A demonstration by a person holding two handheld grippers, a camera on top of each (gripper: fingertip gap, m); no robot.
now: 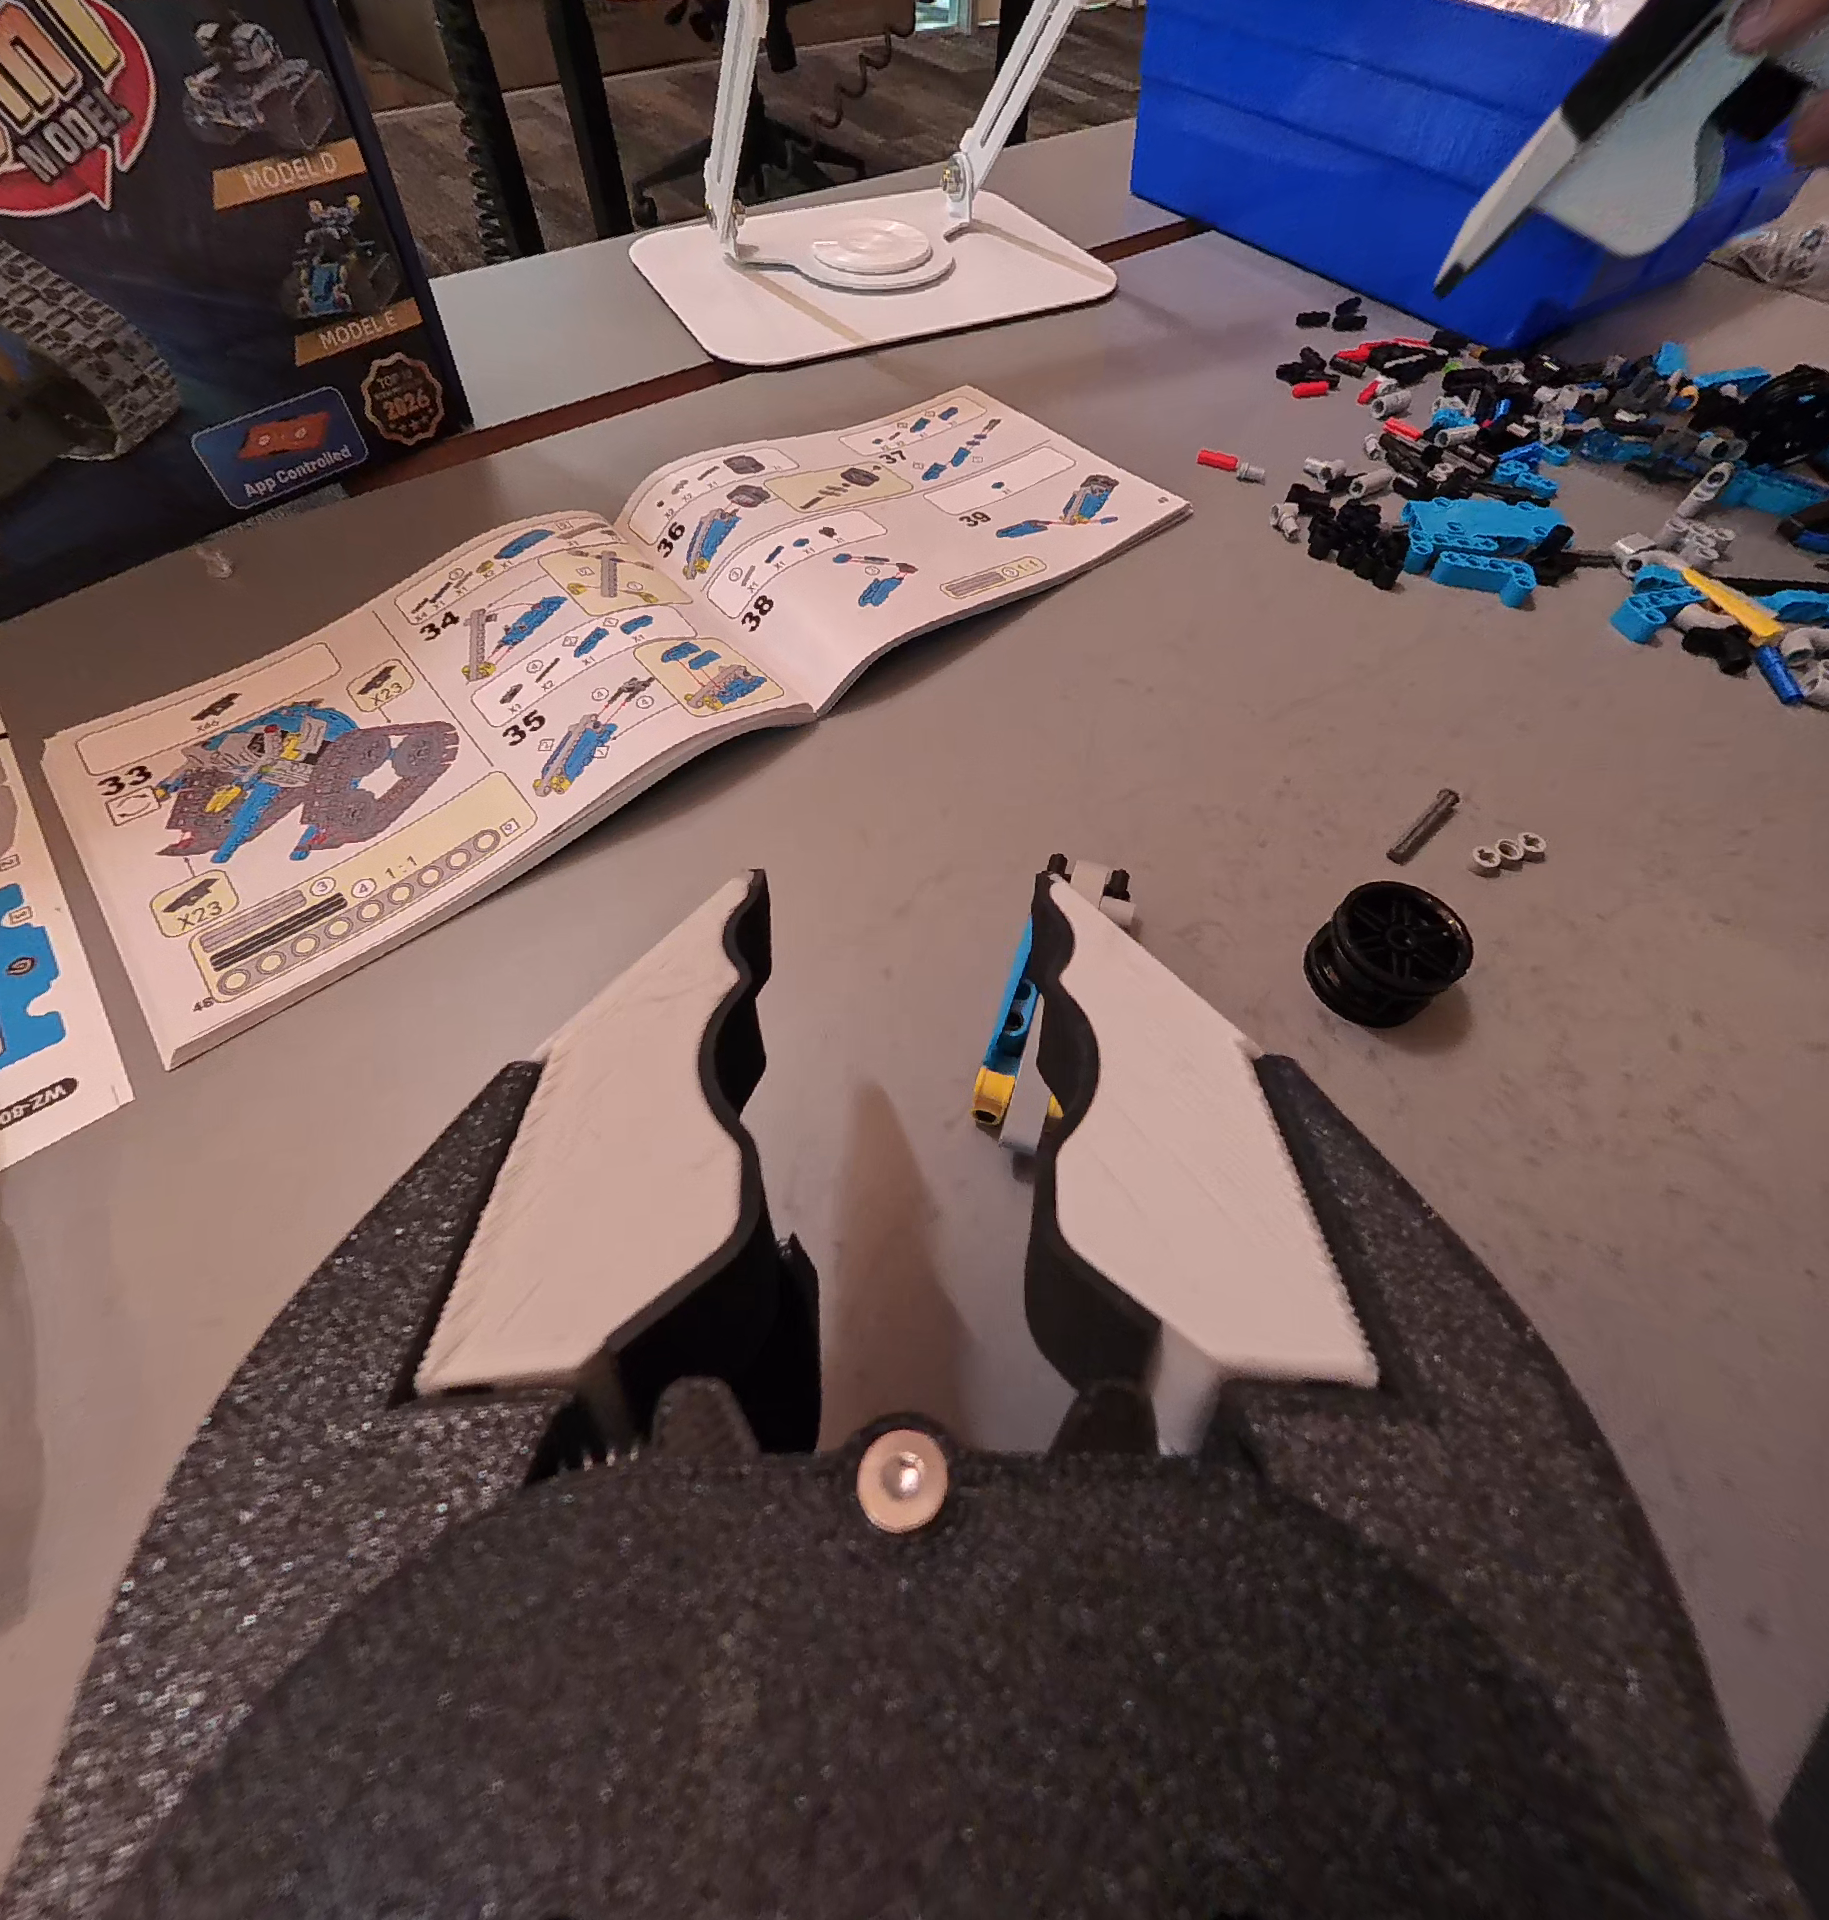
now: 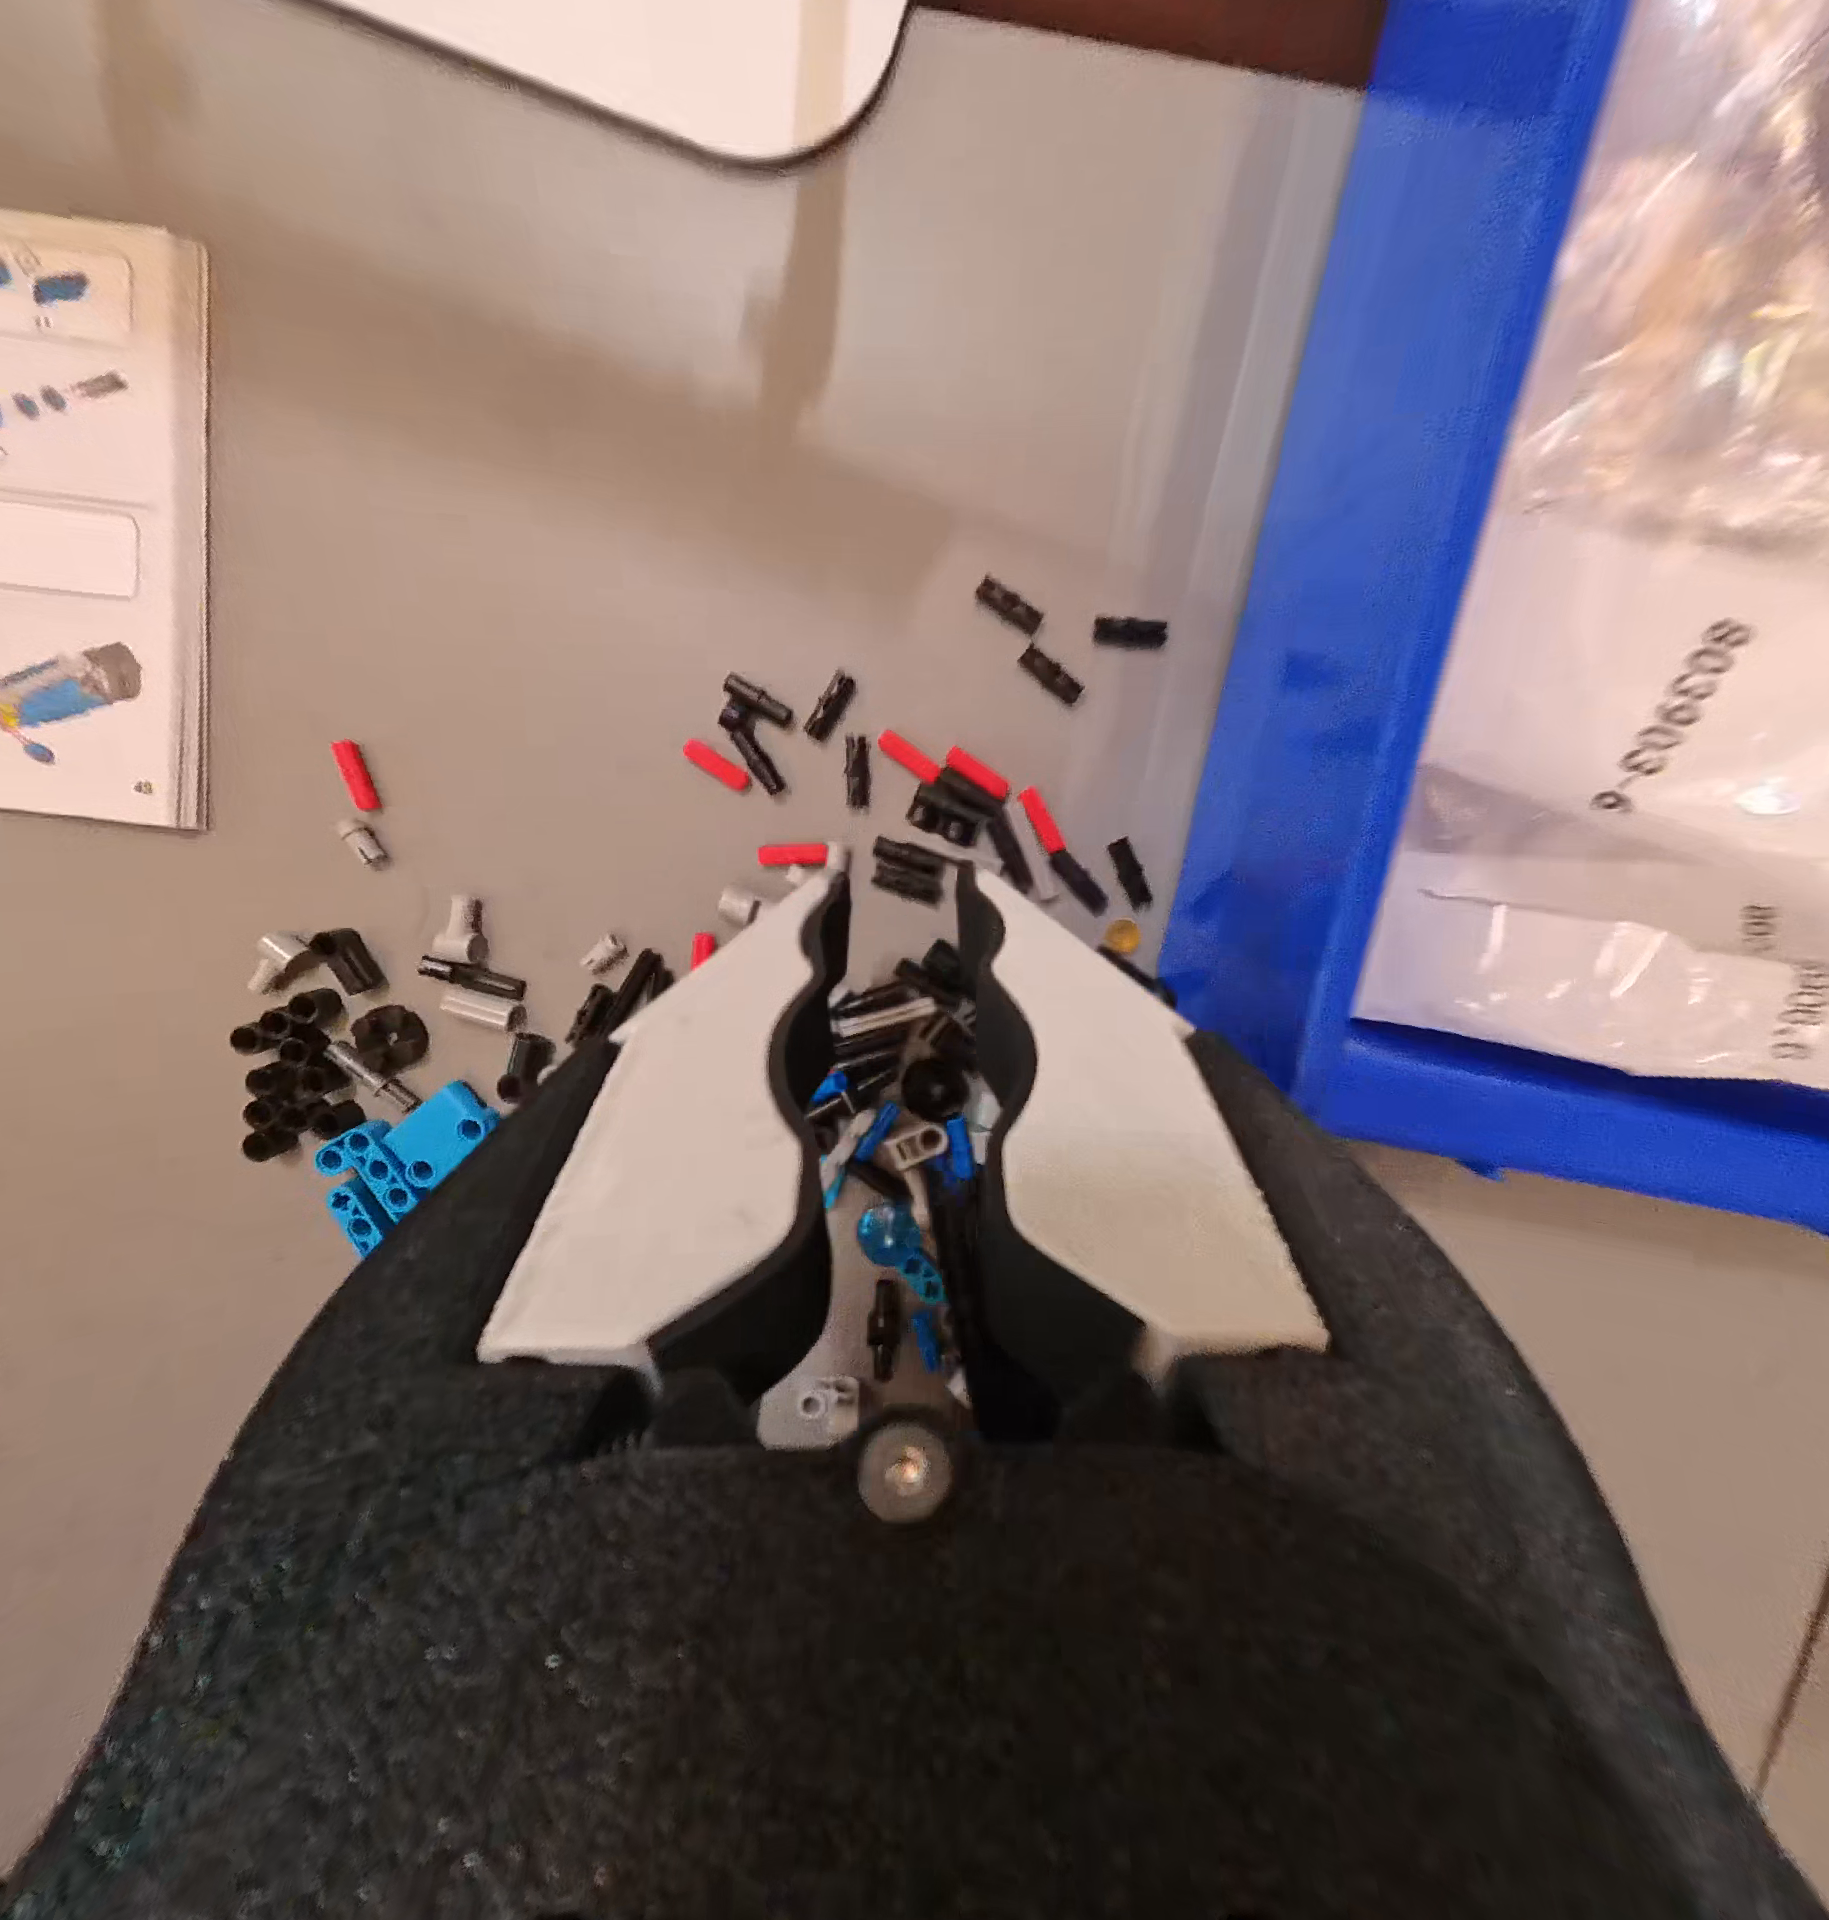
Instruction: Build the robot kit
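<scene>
My left gripper (image 1: 899, 883) is open and empty above the grey table (image 1: 993, 748). A small blue, yellow and grey brick assembly (image 1: 1014, 1023) lies on the table against the inner side of its right finger. A black wheel (image 1: 1388, 954), a dark axle (image 1: 1423, 826) and a small grey connector (image 1: 1507, 852) lie to its right. My right gripper (image 2: 902, 878) is open, hovering over a pile of small black, red, grey and blue brick parts (image 2: 889, 831); nothing is between its tips. It also shows in the left wrist view (image 1: 1575, 156) at the top right.
An open instruction booklet (image 1: 577, 665) lies left of centre, a sticker sheet (image 1: 6, 935) at the far left. A toy box (image 1: 162, 260) stands at the back left, a white stand base (image 1: 868, 270) behind. A blue bin (image 2: 1409, 520) holds plastic bags (image 2: 1668, 623). Tip to tip, the grippers are about 40 centimeters apart. The right gripper is farther from the black wheel (image 1: 1388, 954), some 35 centimeters, than the left, some 9 centimeters.
</scene>
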